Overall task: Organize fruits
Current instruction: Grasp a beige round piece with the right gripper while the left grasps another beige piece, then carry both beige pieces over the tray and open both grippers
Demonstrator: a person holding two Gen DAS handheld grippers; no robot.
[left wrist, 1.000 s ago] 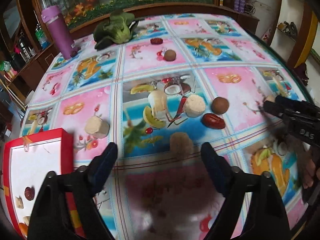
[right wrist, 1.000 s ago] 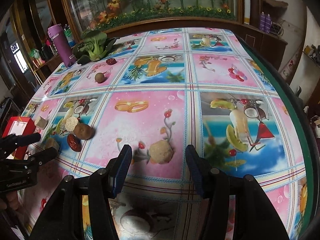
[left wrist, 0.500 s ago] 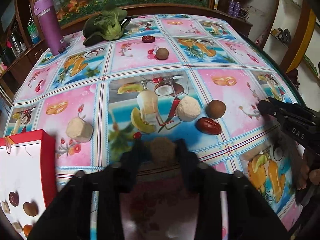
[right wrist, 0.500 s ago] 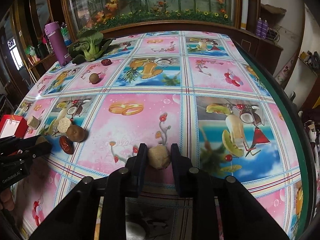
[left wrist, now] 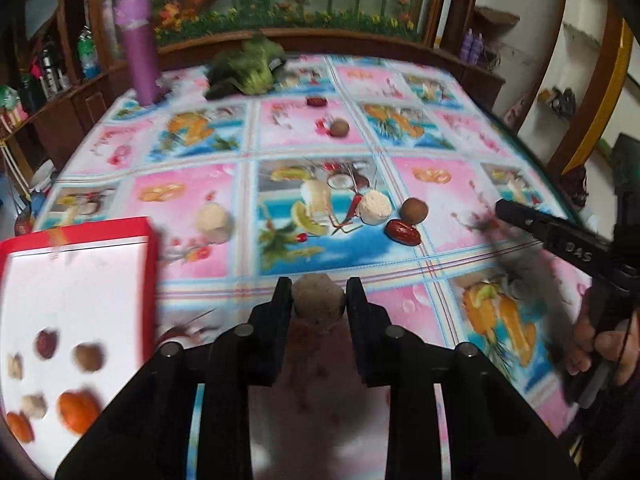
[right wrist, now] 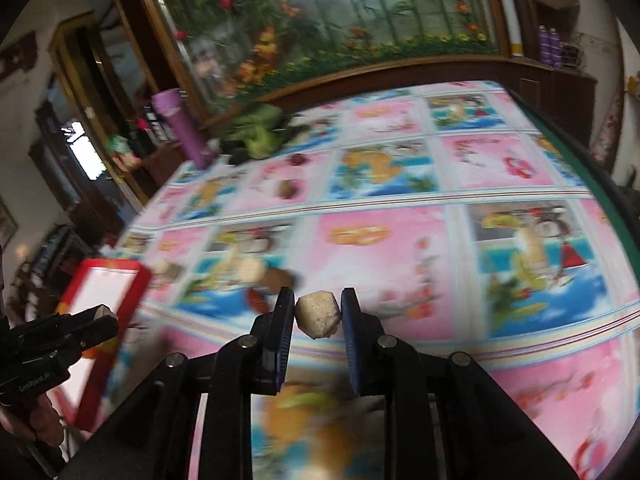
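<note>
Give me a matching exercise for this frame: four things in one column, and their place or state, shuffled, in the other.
Things:
1. red date
2. orange fruit
3. purple bottle
4. beige lump

Place or state:
A. upright at the far edge of the table
B. clamped in the left gripper
C. lying in the red box
D. on the cloth beside a brown round fruit

Pairs: 1-D, 2-C, 3-A, 4-B

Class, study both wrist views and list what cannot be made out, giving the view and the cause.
- Left wrist view: the fruits in the red box are motion-blurred; the lower ones are cut by the edge.
- Right wrist view: the red box's contents are hidden by glare and the left tool.
- Right wrist view: the tablecloth fruits are smeared.
</note>
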